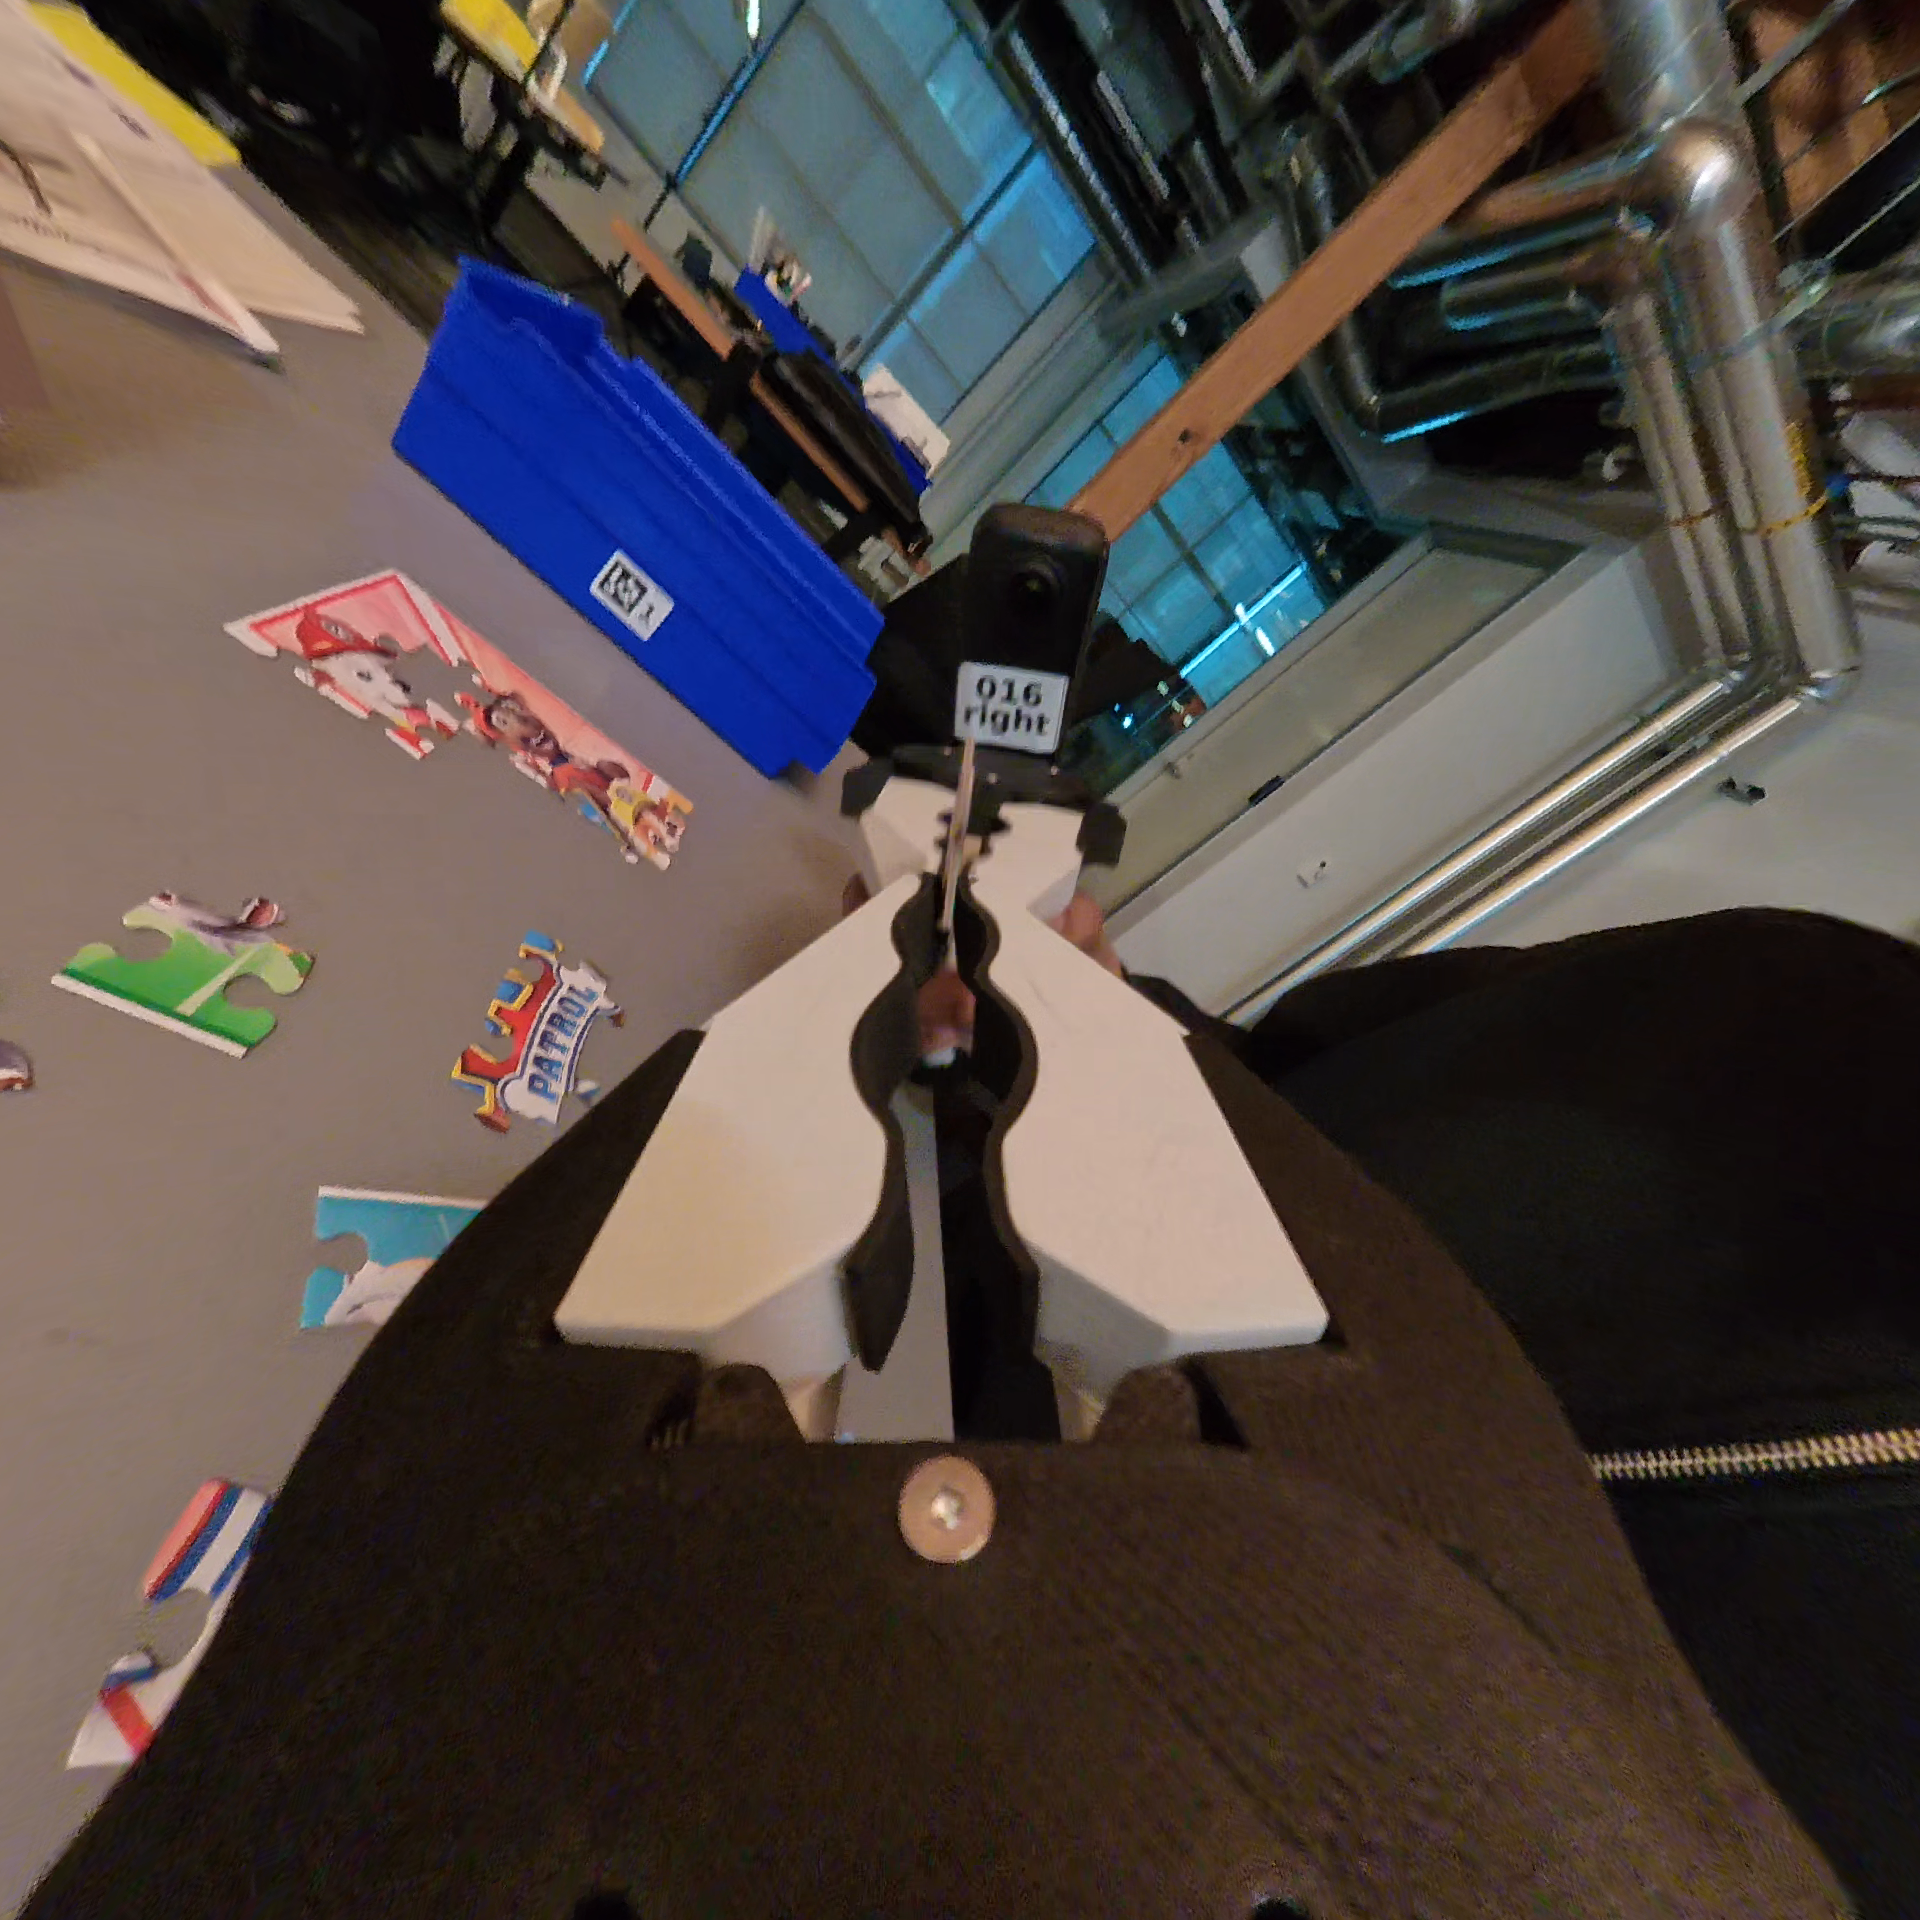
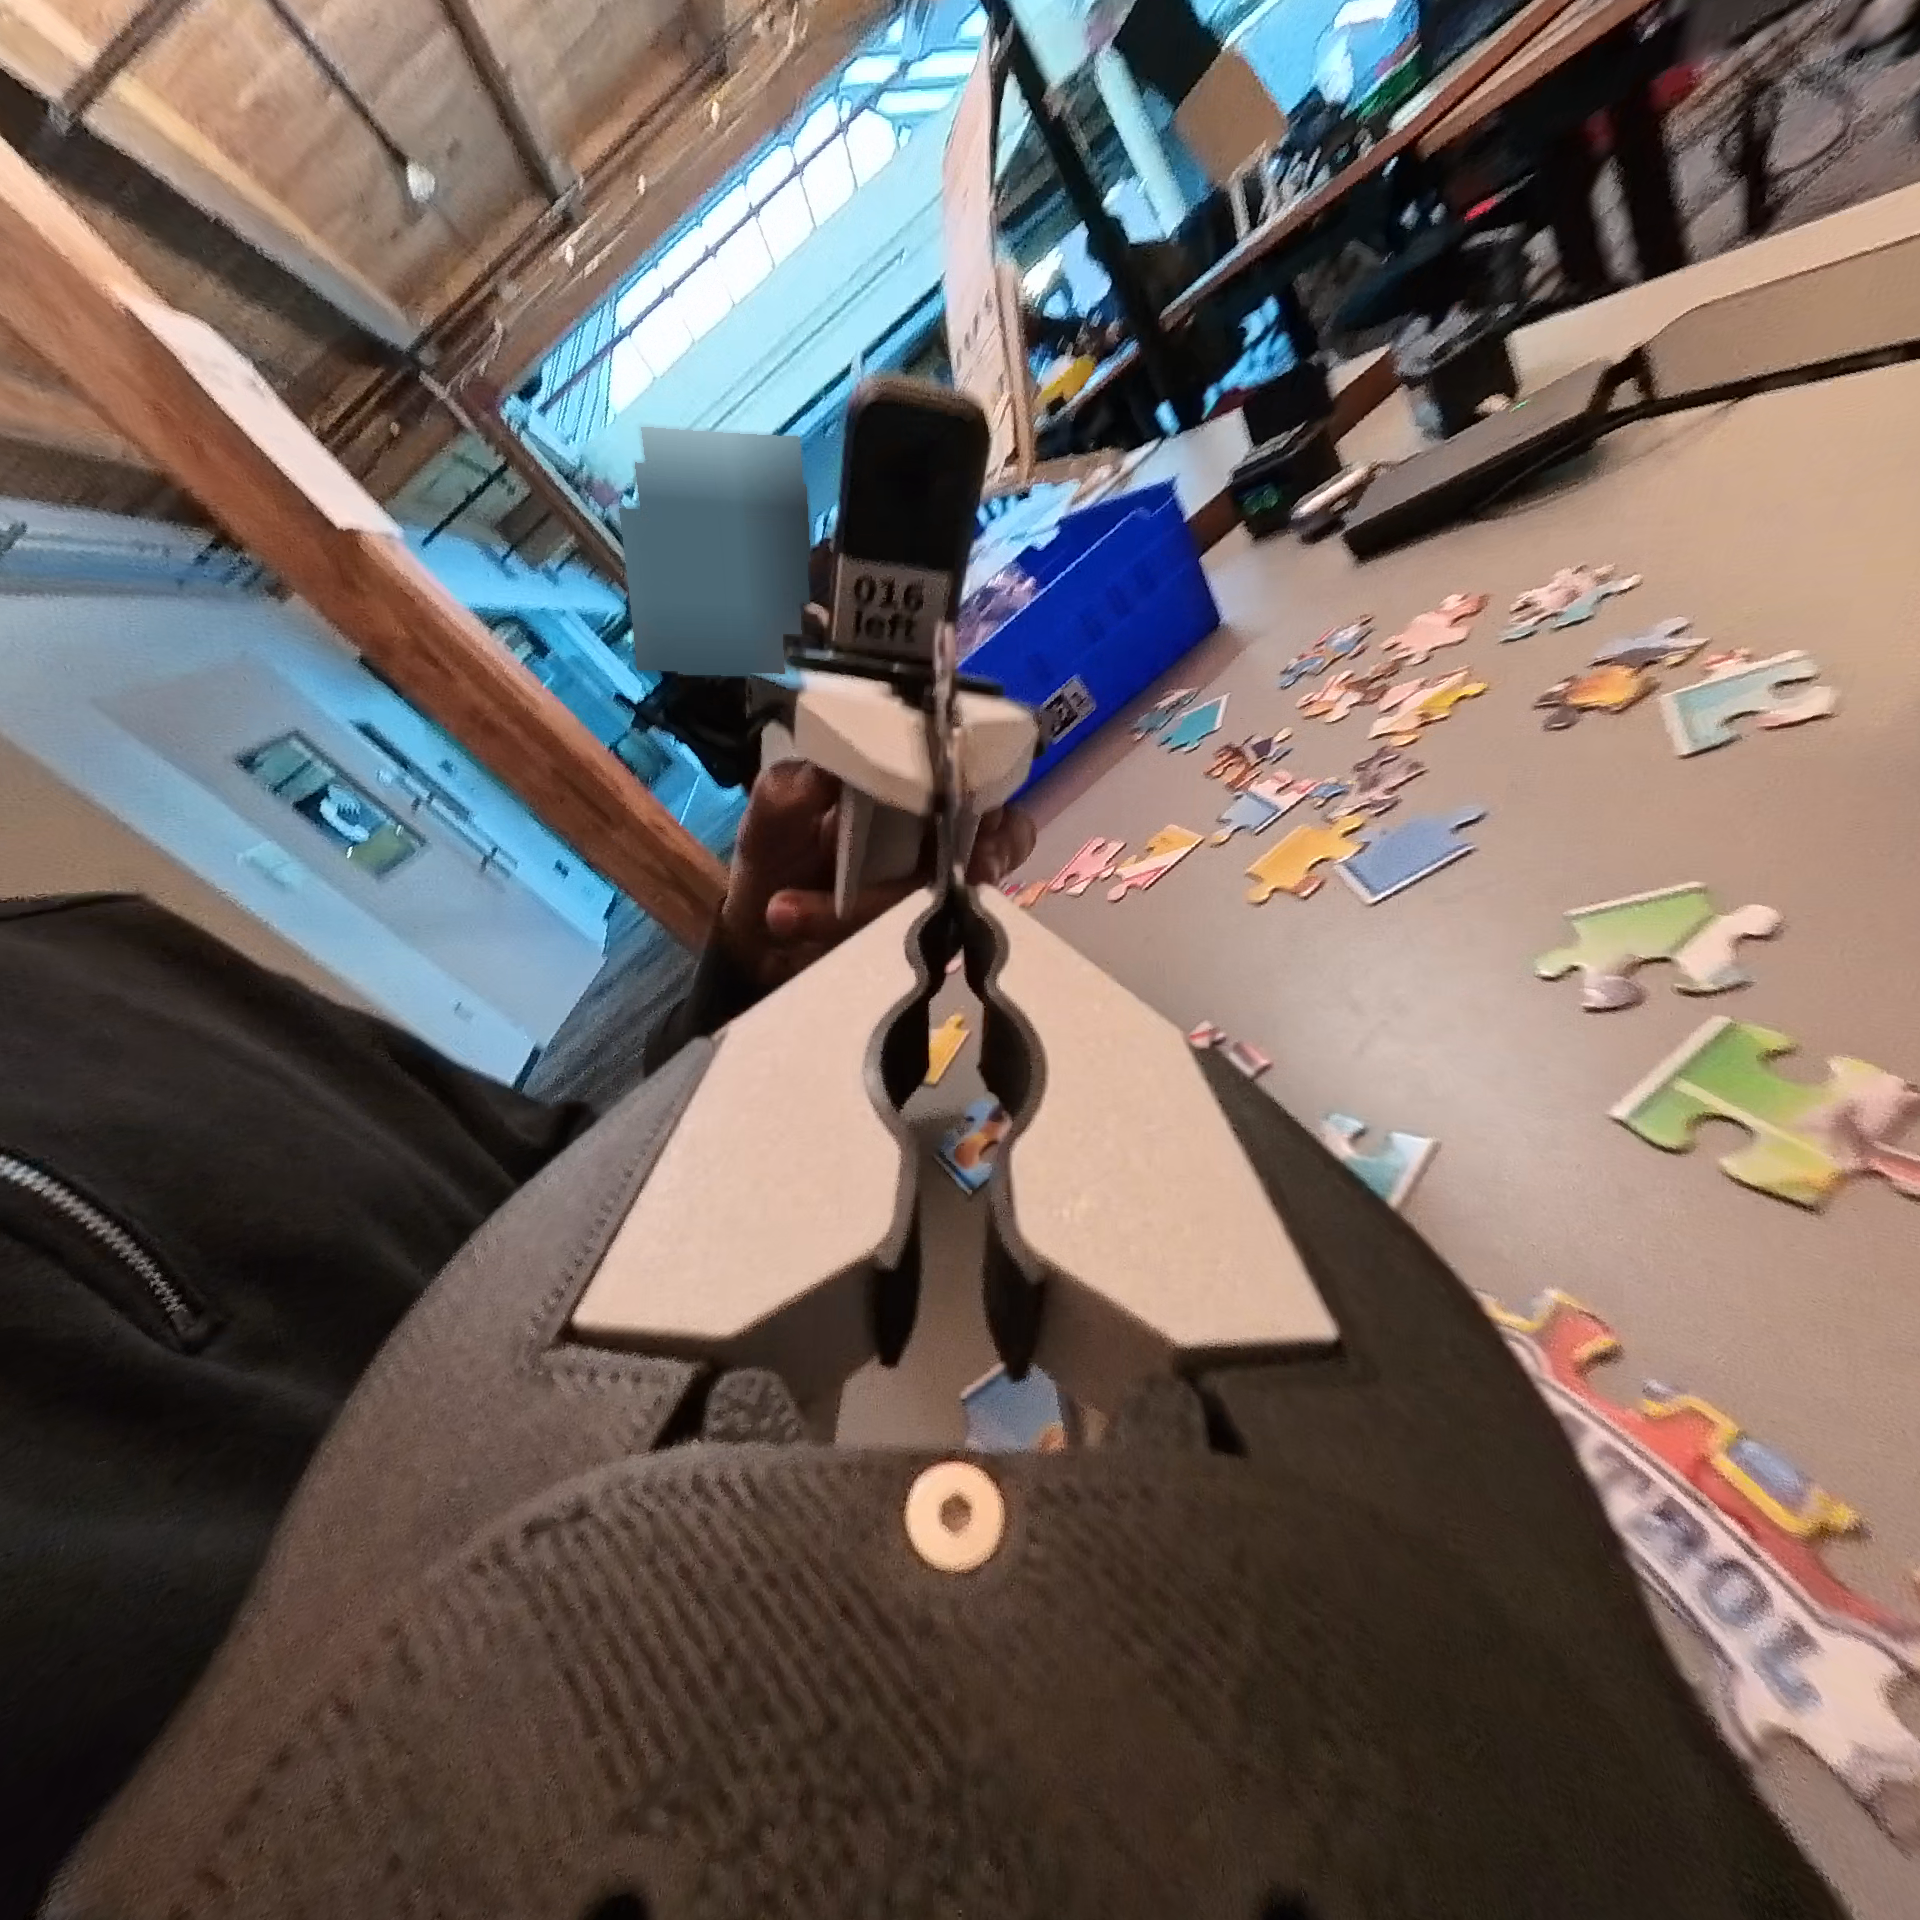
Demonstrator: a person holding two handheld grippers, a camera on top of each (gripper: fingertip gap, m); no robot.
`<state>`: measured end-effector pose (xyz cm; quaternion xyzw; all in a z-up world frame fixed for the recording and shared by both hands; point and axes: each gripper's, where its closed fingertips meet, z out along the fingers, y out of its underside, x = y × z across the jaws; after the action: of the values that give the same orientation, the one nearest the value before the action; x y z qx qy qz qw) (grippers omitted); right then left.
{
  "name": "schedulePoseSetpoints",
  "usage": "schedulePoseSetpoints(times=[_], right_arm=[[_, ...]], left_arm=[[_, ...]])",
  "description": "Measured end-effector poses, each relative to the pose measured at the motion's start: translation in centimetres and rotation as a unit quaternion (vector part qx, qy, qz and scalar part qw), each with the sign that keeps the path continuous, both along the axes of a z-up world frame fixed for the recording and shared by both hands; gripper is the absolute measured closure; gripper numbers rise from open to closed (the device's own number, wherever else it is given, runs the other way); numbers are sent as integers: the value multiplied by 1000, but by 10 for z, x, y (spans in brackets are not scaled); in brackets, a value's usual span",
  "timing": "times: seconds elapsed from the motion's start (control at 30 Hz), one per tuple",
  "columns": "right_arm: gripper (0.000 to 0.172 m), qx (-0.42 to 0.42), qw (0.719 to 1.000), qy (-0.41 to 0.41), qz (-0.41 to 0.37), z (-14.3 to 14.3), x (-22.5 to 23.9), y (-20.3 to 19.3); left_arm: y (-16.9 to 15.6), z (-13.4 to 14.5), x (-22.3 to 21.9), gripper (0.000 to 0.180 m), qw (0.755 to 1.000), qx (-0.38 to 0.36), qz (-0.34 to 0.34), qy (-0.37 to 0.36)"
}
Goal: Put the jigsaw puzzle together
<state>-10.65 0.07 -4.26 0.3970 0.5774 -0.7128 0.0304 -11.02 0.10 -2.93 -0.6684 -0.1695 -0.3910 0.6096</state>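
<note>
My two grippers point at each other above the grey table (image 1: 156, 727). Between them is a thin puzzle piece (image 1: 958, 831), seen edge-on. My left gripper (image 1: 948, 914) is shut on its near edge. The right gripper (image 1: 971, 821) faces it and closes on the far edge. In the right wrist view my right gripper (image 2: 951, 904) is shut on the same piece (image 2: 942, 727), which runs up into the jaws of the left gripper (image 2: 940, 769). A hand (image 2: 769, 862) holds the left gripper.
A blue bin (image 1: 623, 520) stands on the table and also shows in the right wrist view (image 2: 1101, 592). A partly joined puzzle strip (image 1: 468, 696), a green piece (image 1: 187, 971) and a logo piece (image 1: 540, 1029) lie loose. Several pieces (image 2: 1403, 727) are scattered. A black jacket (image 1: 1558, 1143) is close. The grippers are tip to tip, or close to it.
</note>
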Motion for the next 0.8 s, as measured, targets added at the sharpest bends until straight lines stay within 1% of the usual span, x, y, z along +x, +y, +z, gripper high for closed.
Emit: schedulePoseSetpoints(times=[0.1,0.23,0.27,0.33,0.4,0.47,0.53,0.6,0.7,0.8], right_arm=[[172,-17,999,6,-32,3,-3,21],[170,7,998,22,-65,2,-8,31],[167,13,996,28,-83,3,-11,36],[159,39,991,45,-122,4,-15,47],[155,104,981,68,-149,-1,-16,53],[153,184,964,103,-163,-3,-16,49],[150,263,938,137,-178,-3,-16,43],[147,326,910,170,-192,-1,-18,38],[143,385,876,202,-208,3,-21,36],[145,420,859,211,-205,3,-21,36]], left_arm=[[6,-15,10,180,999,-35,-24,13],[17,-23,17,180,998,-53,-30,16],[19,-24,16,180,998,-53,-26,12],[19,-22,7,180,999,-44,-5,-6],[18,-17,-4,180,999,-25,15,-34],[16,-13,-12,180,998,-8,28,-58],[16,-10,-17,180,996,7,35,-80],[19,-7,-19,180,995,16,31,-94],[25,-7,-15,180,996,10,19,-86],[32,-7,-7,180,998,-2,2,-68]])
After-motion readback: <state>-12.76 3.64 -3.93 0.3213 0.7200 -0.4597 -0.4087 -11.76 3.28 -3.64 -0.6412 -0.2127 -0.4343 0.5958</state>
